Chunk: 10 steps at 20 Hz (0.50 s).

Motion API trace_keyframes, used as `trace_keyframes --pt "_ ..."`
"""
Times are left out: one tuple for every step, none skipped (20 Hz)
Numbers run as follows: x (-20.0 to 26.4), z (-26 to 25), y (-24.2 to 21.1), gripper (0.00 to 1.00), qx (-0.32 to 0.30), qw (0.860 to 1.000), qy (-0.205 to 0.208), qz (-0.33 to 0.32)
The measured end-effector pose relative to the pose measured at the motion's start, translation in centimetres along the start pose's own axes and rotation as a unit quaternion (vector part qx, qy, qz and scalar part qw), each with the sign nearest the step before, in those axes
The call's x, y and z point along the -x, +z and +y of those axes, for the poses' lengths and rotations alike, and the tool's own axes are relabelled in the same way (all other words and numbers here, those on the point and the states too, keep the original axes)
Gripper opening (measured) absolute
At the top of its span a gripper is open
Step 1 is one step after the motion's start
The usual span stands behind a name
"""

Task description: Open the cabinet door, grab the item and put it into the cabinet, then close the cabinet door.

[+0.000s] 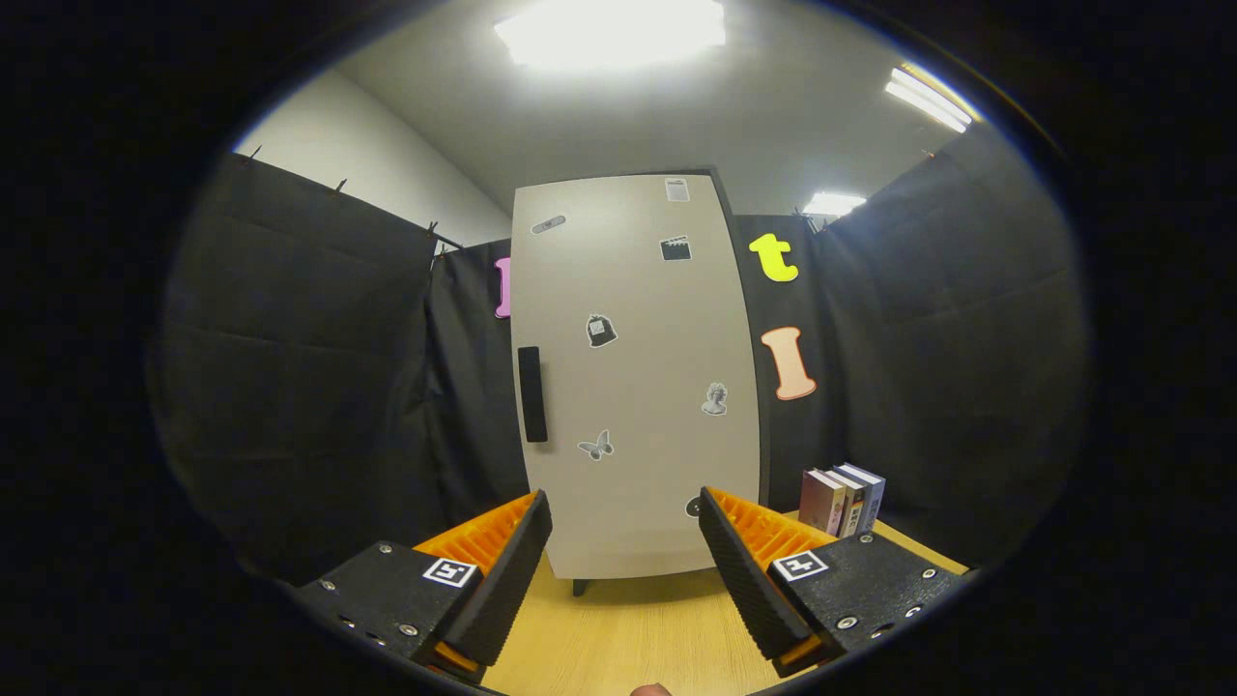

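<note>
Gripper [623, 541] spread wide, holding nothing, facing closed cabinet door [638, 387]; handle [532, 393] at door's left edge; books [841, 500] beside cabinet on table [628, 638].

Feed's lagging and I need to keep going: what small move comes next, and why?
Probably ease the hand-held gripper forward and left toward the dark handle. The cabinet door looks shut, the fingers are open with nothing between them, and the handle lies beyond the left finger, so opening comes first.

We can read no text. The stickers on the cabinet door [633, 377] and the book spines [843, 501] are too small.
</note>
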State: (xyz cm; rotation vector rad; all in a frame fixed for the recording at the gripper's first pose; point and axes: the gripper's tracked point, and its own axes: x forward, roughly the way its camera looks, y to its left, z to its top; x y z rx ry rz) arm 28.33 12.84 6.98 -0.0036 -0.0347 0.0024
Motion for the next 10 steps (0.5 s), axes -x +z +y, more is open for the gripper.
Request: trace_keyframes --pt "0.00 0.02 -0.05 0.95 0.000 1.000 0.000 0.001" --pt "-0.01 0.00 -0.14 0.95 0.000 1.000 0.000 0.001" --pt "0.04 -0.02 -0.15 0.95 0.000 1.000 0.000 0.001" --pt "0.07 -0.04 -0.18 0.95 -0.001 1.000 -0.001 0.001" --pt "0.12 0.01 -0.23 0.95 -0.001 1.000 -0.001 0.001" --pt "0.05 0.09 -0.29 0.95 -0.002 1.000 0.000 0.002" --pt "0.14 0.19 -0.33 0.95 -0.001 1.000 0.000 0.002" --pt "0.17 0.22 -0.35 0.95 -0.001 1.000 0.001 0.001" --pt "0.16 0.33 -0.34 0.95 0.000 1.000 0.002 0.001" --pt "0.10 0.42 -0.36 0.95 0.001 1.000 0.002 0.001"
